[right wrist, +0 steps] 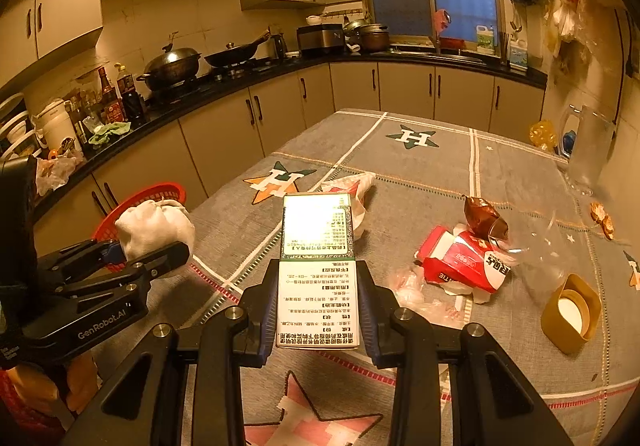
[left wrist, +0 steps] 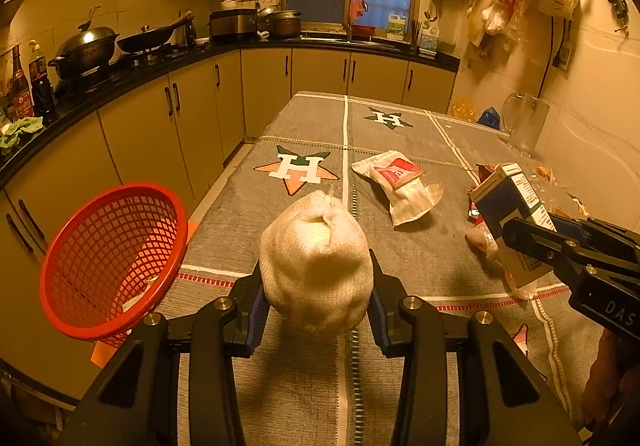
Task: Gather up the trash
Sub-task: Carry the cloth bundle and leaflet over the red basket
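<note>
My left gripper is shut on a white crumpled cloth-like ball, held above the near table edge; that ball and gripper show at the left of the right wrist view. A red mesh basket tilts just left of it, beyond the table's edge. My right gripper is shut on a printed white and green carton, which appears blue and white at the right of the left wrist view. A red and white wrapper lies on the cloth ahead.
The table wears a grey cloth with star emblems. On its right lie a crushed red paper cup, a brown wrapper, clear plastic and a yellow lid. A glass jug stands at the far right. Kitchen cabinets run along the left.
</note>
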Demonstrator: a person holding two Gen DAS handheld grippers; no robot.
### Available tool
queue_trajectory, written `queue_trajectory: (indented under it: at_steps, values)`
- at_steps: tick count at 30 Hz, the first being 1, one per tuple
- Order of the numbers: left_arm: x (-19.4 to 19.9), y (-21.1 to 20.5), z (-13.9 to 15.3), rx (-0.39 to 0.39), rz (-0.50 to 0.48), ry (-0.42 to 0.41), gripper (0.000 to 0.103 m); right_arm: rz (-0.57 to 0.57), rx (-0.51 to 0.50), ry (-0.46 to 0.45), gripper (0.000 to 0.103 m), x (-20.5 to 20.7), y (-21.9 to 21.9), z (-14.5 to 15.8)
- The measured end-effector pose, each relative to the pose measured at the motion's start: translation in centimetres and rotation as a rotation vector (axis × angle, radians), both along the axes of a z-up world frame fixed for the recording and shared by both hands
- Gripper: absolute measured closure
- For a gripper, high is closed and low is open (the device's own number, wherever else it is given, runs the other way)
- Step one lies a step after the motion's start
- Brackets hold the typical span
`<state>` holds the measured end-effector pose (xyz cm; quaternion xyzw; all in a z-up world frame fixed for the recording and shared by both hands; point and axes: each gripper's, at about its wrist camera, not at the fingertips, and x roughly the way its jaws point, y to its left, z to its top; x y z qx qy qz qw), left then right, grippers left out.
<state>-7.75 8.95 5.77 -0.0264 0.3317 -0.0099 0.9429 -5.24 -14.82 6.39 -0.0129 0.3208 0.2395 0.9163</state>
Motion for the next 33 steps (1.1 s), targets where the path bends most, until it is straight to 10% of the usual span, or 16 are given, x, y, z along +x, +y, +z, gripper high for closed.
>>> queue_trajectory:
  at_steps: [33]
  values:
    - [-0.8, 5.0, 2.5, -0.019, 0.077, -0.053, 0.062, 0.107, 0.072, 0.026, 0.065, 0.6, 2.7, 2.2]
